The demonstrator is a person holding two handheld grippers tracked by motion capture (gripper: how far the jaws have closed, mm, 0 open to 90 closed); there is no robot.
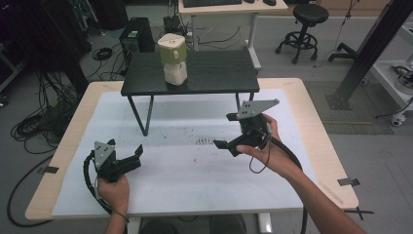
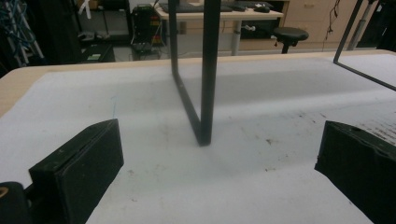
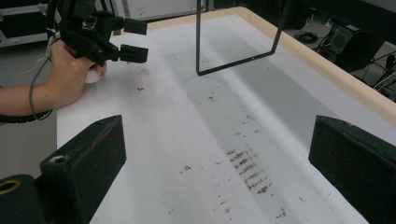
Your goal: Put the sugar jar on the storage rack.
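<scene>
Both tools sit low on the white mat, empty. The left gripper at seven o'clock has its jaws spread wide, nothing between them; the right gripper at four o'clock is just as released. The likely target, a cream-and-green container, stands upright at twelve o'clock on the black raised shelf, well apart from both. The risk, as I judge it: it looks tall and top-heavy, so a one-sided nudge tips it, and a low reach clips the shelf leg.
</scene>
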